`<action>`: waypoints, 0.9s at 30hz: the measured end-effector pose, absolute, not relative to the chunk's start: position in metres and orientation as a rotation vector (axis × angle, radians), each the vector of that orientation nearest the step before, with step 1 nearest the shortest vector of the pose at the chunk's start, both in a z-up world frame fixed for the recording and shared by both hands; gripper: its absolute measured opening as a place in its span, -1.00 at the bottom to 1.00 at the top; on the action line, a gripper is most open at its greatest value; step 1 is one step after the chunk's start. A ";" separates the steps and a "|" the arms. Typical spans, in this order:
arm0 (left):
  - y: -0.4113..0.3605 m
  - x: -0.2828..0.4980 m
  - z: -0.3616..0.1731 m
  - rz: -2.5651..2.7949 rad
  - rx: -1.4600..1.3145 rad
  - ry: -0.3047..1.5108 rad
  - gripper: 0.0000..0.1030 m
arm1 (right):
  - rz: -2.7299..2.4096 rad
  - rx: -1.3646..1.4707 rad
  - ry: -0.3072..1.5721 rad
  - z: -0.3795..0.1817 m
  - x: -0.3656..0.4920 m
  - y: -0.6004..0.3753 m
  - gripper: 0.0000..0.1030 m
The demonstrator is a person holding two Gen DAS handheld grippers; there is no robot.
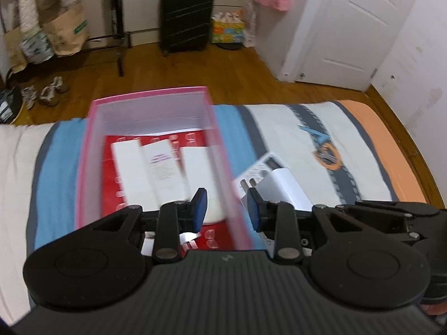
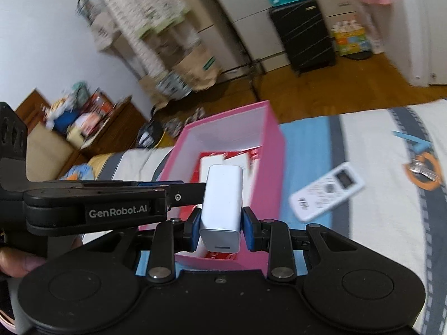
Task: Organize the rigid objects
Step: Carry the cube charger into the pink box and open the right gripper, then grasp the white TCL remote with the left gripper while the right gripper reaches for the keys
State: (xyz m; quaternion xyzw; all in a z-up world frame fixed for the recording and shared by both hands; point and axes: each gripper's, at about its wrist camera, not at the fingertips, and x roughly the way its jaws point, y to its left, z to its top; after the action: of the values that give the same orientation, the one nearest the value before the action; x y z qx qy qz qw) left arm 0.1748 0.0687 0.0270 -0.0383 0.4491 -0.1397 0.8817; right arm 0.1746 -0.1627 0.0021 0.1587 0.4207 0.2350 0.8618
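A pink box [image 1: 156,95] with white inner walls stands on the bed; it holds a red sheet and several white packets [image 1: 156,167]. My left gripper [image 1: 226,209] is open, its jaws astride the box's right wall. My right gripper [image 2: 220,230] is shut on a white charger plug [image 2: 223,195] and holds it above the box's [image 2: 272,150] near end. The plug also shows in the left wrist view [image 1: 282,187], beside the box's right wall. A white remote [image 2: 327,191] lies on the bed right of the box.
The bed cover [image 1: 279,128] is striped blue, grey, white and orange. A blue pen-like item [image 1: 313,132] and small metal things on an orange ring [image 1: 328,156] lie at the right. A black suitcase [image 1: 185,14], bags and shoes stand on the wooden floor beyond.
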 end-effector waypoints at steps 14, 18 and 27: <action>0.118 0.199 -0.044 -0.205 -0.097 1.030 -0.26 | 0.506 0.140 0.973 -0.046 0.195 -0.089 -0.29; 0.117 0.196 -0.042 -0.209 -0.093 1.003 -0.10 | 0.513 0.106 0.912 -0.021 0.191 -0.109 -0.18; 0.084 0.198 -0.023 -0.314 -0.006 0.936 0.03 | 0.409 -0.034 0.846 0.001 0.205 -0.175 0.07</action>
State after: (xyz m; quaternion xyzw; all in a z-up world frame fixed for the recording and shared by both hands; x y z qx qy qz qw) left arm 0.1977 0.0844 -0.0230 -0.0028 0.4492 -0.1505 0.8807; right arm 0.2048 -0.1755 0.0006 -0.0165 0.4077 0.1971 0.8914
